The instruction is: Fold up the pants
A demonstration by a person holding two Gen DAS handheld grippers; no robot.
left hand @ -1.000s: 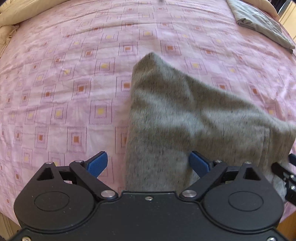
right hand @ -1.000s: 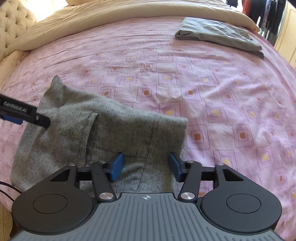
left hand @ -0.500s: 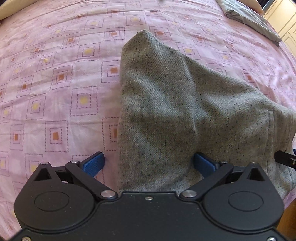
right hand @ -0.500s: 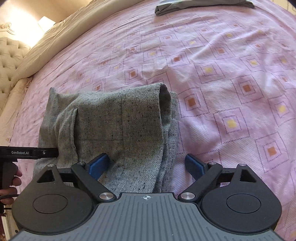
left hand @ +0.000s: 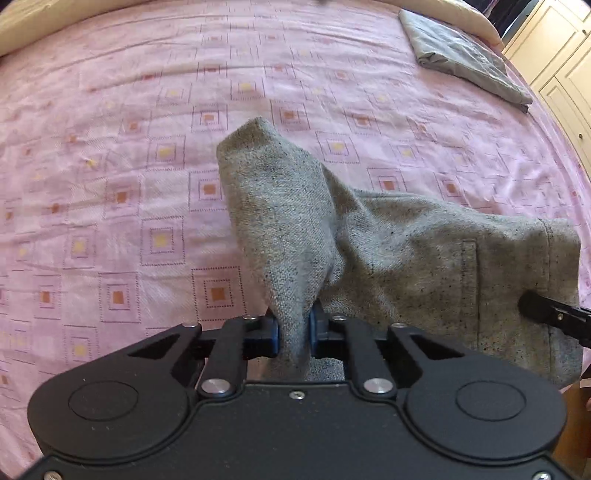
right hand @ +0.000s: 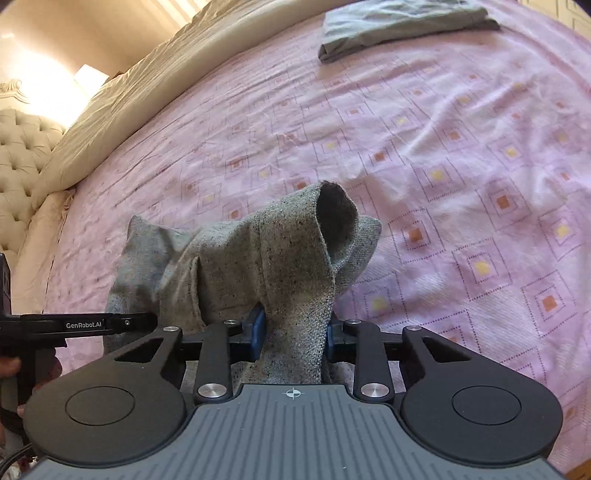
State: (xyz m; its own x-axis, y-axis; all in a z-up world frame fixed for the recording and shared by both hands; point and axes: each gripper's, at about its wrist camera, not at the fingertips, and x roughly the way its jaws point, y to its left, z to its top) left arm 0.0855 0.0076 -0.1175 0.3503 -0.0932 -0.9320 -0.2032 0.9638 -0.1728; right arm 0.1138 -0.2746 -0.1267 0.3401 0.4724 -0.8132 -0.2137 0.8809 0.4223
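Observation:
The grey speckled pants [left hand: 399, 251] lie bunched at the near edge of the pink patterned bed. My left gripper [left hand: 293, 332] is shut on a pinched fold of the pants at their left side, and the cloth rises in a ridge away from it. My right gripper [right hand: 293, 334] is shut on a thick fold of the same pants [right hand: 258, 254] at their right side, lifting it so an open tube of fabric shows. The right gripper's finger [left hand: 550, 315] shows at the right of the left wrist view; the left gripper [right hand: 74, 325] shows at the left of the right wrist view.
A folded grey garment [left hand: 465, 62] lies at the far right of the bed, also in the right wrist view [right hand: 399, 26]. A cream duvet [right hand: 140, 96] and a tufted headboard [right hand: 22, 147] lie at the left. Wardrobe doors [left hand: 561, 55] stand beyond the bed.
Both grippers were open around the pants' near edge; now both have shut on folds of the cloth and raised it, bunching the pants.

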